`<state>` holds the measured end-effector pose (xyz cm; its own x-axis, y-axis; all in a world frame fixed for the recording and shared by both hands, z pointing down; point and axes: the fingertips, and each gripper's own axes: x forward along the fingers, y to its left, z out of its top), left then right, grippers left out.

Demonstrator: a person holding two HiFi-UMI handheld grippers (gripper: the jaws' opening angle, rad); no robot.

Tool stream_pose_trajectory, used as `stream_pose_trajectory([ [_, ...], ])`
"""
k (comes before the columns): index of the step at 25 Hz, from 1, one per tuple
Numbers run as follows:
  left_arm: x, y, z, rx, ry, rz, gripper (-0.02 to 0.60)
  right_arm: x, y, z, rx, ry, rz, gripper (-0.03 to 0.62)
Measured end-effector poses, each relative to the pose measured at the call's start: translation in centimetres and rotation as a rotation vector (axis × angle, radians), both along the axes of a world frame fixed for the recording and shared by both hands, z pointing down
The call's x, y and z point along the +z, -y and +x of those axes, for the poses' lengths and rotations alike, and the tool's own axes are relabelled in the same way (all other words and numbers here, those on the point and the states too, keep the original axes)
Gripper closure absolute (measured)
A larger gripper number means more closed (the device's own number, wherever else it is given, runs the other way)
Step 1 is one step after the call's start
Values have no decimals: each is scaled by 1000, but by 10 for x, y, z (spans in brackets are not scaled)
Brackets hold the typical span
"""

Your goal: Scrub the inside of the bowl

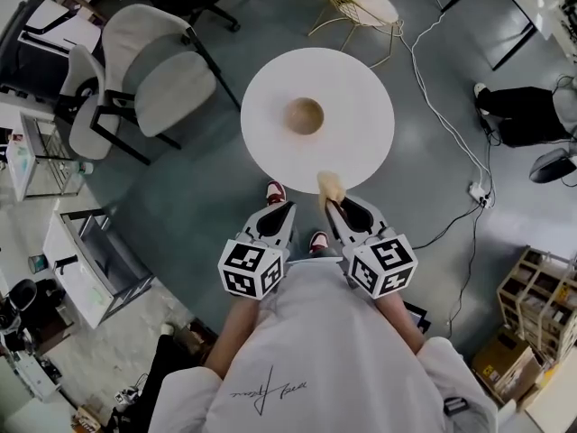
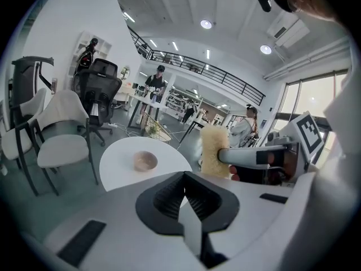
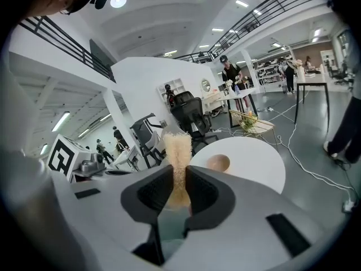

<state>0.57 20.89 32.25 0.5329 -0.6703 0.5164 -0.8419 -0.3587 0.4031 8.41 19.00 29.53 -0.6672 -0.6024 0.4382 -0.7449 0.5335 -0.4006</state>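
A small tan bowl (image 1: 305, 115) sits near the middle of the round white table (image 1: 356, 88); it also shows as the bowl (image 2: 145, 161) and the bowl (image 3: 218, 162). My right gripper (image 1: 335, 207) is shut on a yellow sponge (image 1: 331, 187), which sticks up between its jaws as the sponge (image 3: 178, 151). That sponge (image 2: 214, 150) also appears in the left gripper view. My left gripper (image 1: 281, 213) is shut with nothing in it. Both grippers hang near my body, short of the table's near edge.
Two grey chairs (image 1: 153, 75) stand left of the table. A wire rack (image 1: 353, 3) sits beyond it. Cables (image 1: 451, 124) run across the floor on the right, with a person's legs (image 1: 518, 111) at the far right. Shelves (image 1: 81, 269) stand at the left.
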Motion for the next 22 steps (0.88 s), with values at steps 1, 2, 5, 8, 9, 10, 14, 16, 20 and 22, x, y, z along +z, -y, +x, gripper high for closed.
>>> stream_pose_trajectory([
  [1, 3, 5, -2, -1, -2, -6, 575, 1, 4, 0, 1, -6, -8, 513],
  [2, 5, 11, -5, -4, -5, -11, 575, 2, 8, 1, 1, -15, -14, 513],
  [5, 10, 29, -16, -9, -26, -31, 575, 5, 20, -5, -1, -38, -22, 513],
  [8, 14, 42, -22, 15, -54, -50, 575, 8, 30, -17, -4, -51, -32, 513],
  [9, 15, 46, -24, 22, -51, -55, 575, 8, 34, -20, -5, -55, -35, 513],
  [10, 16, 51, -26, 29, -38, -55, 575, 8, 37, -23, -7, -59, -38, 513],
  [14, 18, 72, -33, 88, 62, -20, 575, 11, 52, -34, 4, -76, -55, 513],
  [16, 20, 78, -34, 121, 64, -22, 575, 14, 58, -39, 14, -83, -65, 513],
  [20, 25, 94, -43, 156, 55, -39, 575, 16, 74, -49, 34, -93, -76, 513],
  [22, 28, 103, -50, 166, 53, -43, 575, 17, 80, -55, 44, -104, -80, 513],
])
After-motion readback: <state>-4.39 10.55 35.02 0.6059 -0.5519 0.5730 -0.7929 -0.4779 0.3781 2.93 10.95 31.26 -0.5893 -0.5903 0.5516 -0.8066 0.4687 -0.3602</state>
